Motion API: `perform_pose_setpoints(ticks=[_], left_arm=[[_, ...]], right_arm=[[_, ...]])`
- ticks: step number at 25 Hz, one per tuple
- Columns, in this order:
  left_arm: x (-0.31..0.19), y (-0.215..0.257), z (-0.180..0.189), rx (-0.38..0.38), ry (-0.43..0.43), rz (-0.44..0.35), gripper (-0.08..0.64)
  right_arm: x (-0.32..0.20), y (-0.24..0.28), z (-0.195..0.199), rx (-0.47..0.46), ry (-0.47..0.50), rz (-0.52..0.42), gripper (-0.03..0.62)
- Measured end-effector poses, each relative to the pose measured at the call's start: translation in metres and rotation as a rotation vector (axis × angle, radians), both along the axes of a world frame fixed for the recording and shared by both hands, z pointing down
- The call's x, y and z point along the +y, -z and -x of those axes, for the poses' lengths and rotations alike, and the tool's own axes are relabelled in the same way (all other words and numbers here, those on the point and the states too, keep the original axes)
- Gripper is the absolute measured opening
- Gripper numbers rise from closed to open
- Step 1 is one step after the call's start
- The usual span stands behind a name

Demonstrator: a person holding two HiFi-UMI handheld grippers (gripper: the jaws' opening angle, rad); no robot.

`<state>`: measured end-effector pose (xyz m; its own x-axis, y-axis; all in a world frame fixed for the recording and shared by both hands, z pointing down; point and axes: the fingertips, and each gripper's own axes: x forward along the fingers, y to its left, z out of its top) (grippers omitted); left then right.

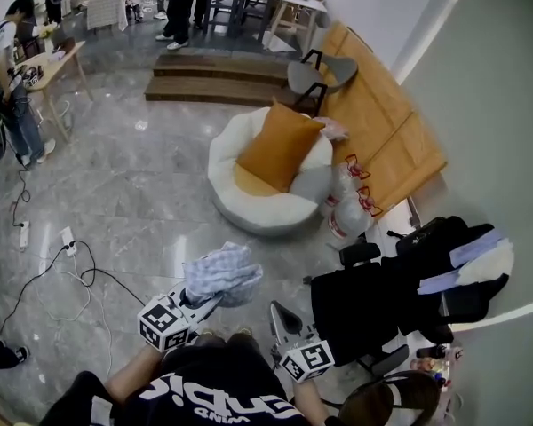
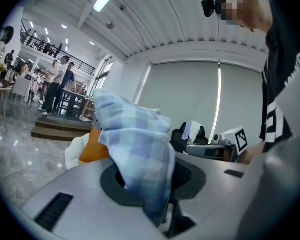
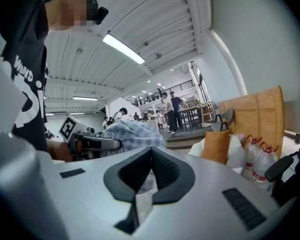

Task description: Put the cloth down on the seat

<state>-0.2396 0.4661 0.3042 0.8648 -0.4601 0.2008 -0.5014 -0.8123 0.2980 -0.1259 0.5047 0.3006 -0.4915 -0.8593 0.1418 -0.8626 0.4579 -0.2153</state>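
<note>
1. The grey marble floor (image 1: 133,193) takes up most of my head view.
2. A round white beanbag seat (image 1: 240,209) sits ahead, well apart from both tools.
3. A black office chair draped in dark clothing (image 1: 373,304) stands just right of my right tool.
4. An orange square cushion (image 1: 280,145) leans upright on the seat.
5. The pale blue-and-white checked cloth (image 1: 220,273) hangs bunched in the air above the floor, short of the seat.
6. My left hand-held gripper (image 1: 206,303) is clamped on the cloth, and the fabric spills over its pads.
7. My right hand-held gripper (image 1: 281,315) has its jaws together on nothing, near the cloth but clear of it.
</note>
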Motion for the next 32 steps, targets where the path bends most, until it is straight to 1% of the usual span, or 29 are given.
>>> perform_pose_setpoints(ticks=[5, 9, 16, 27, 32], left_arm=[[-0.007, 0.0, 0.004, 0.012, -0.014, 0.01, 0.098], [-0.015, -0.003, 0.0, 0.009, -0.021, 0.007, 0.098], [-0.035, 0.0, -0.003, 0.012, 0.007, -0.007, 0.098], [-0.057, -0.006, -0.021, 0.011, 0.028, 0.013, 0.098], [-0.077, -0.007, -0.039, 0.008, 0.033, 0.024, 0.098]], right_arm=[[-0.008, -0.002, -0.004, -0.003, -0.032, 0.01, 0.018], [-0.019, -0.004, -0.008, -0.001, -0.041, 0.01, 0.018], [-0.042, -0.001, -0.018, -0.016, -0.039, -0.008, 0.019], [-0.066, -0.004, -0.035, -0.016, -0.017, 0.01, 0.02], [-0.085, -0.002, -0.049, -0.026, -0.011, 0.012, 0.018]])
